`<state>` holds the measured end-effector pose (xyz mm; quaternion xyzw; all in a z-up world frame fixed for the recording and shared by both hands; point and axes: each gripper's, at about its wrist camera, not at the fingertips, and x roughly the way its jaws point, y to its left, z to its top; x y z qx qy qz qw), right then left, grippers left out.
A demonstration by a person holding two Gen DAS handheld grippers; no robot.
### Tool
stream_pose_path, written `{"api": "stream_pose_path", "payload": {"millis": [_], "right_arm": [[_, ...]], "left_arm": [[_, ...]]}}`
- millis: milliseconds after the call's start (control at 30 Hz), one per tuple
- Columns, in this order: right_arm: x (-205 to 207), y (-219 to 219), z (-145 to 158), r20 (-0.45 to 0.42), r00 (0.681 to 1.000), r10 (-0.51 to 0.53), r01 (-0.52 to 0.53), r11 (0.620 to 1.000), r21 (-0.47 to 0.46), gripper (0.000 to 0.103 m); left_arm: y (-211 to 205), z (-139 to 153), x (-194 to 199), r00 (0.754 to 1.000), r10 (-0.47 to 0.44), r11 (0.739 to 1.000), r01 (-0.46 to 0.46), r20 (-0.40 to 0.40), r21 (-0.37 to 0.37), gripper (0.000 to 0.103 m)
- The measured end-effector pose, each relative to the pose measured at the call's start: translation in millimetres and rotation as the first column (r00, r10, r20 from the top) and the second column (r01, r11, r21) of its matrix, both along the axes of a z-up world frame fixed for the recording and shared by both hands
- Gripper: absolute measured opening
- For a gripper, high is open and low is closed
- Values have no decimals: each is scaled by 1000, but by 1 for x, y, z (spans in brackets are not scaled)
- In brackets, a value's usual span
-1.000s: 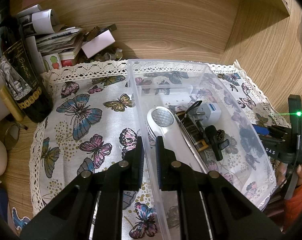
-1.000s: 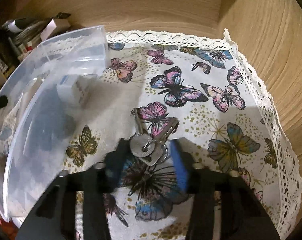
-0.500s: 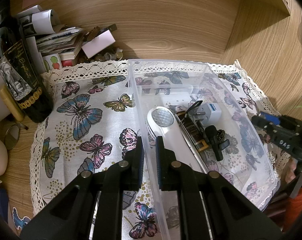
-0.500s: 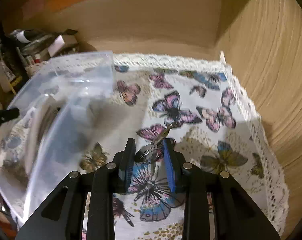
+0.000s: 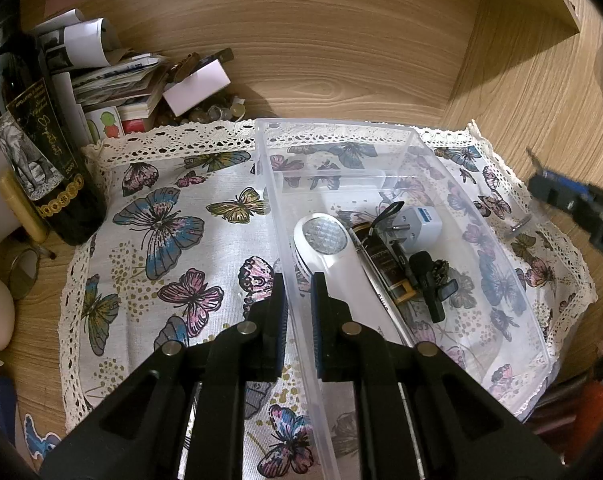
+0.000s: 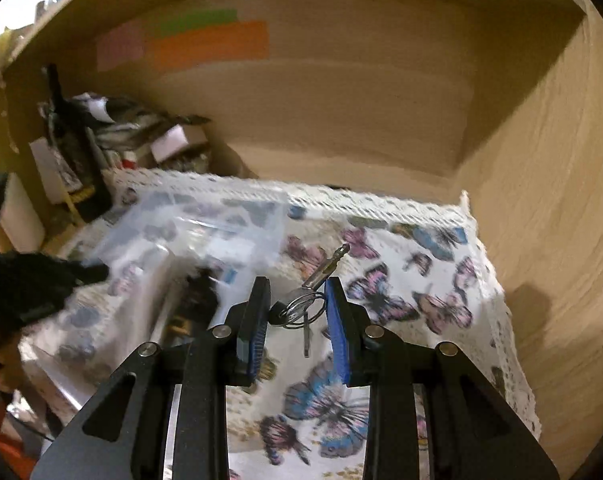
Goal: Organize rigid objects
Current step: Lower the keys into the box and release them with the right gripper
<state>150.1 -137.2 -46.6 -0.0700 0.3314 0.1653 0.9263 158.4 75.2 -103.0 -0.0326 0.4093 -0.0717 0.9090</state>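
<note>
The left gripper (image 5: 298, 312) is straddling the near-left wall of the clear bin (image 5: 535, 364), its jaws closed down to a narrow gap with the wall pinched between them, likely to be steadying the bin while things are dropped in. A torch (image 5: 325, 240), plug (image 5: 417, 224) and a dark gadget are lying inside, ahead and right of those jaws. The right gripper (image 6: 297, 312) is carrying the keys (image 6: 301, 306) above the cloth (image 6: 381, 292); its jaws are partly closed, clamping the ring between the pads, one key pointing forward past the tips. The bin is sitting ahead and left of them, so the keys are probably going there.
</note>
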Motion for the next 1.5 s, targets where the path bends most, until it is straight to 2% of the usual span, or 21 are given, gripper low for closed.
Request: {"api": "stream_pose_path", "payload": {"millis": [300, 400, 600, 833, 967, 1133, 1333, 1500], "right_arm": [[-6, 35, 25, 71, 991, 113, -116, 993, 29, 26], [-4, 47, 23, 47, 983, 178, -181, 983, 45, 26], [7, 74, -2, -34, 969, 245, -245, 970, -2, 26], [28, 90, -38, -172, 952, 253, -265, 963, -50, 26], [36, 90, -45, -209, 948, 240, -259, 964, -67, 26], [39, 89, -50, -228, 946, 229, -253, 964, -83, 28], [32, 86, -45, -203, 949, 242, -264, 961, -84, 29], [22, 80, -35, -174, 952, 250, -265, 962, -65, 35]], "left_arm": [[0, 0, 1, 1000, 0, 1000, 0, -1, 1, 9], [0, 0, 1, 1000, 0, 1000, 0, -1, -1, 9], [1, 0, 0, 1000, 1, 1000, -1, -2, -7, 9], [0, 0, 0, 1000, -1, 1000, 1, -2, -6, 9], [1, 0, 0, 1000, -2, 1000, 2, -3, -10, 9], [1, 0, 1, 1000, -4, 1000, 4, -6, -8, 9], [1, 2, 0, 1000, -4, 1000, 4, -4, -1, 9], [2, 6, -6, 1000, 12, 1000, -12, 4, -7, 10]]}}
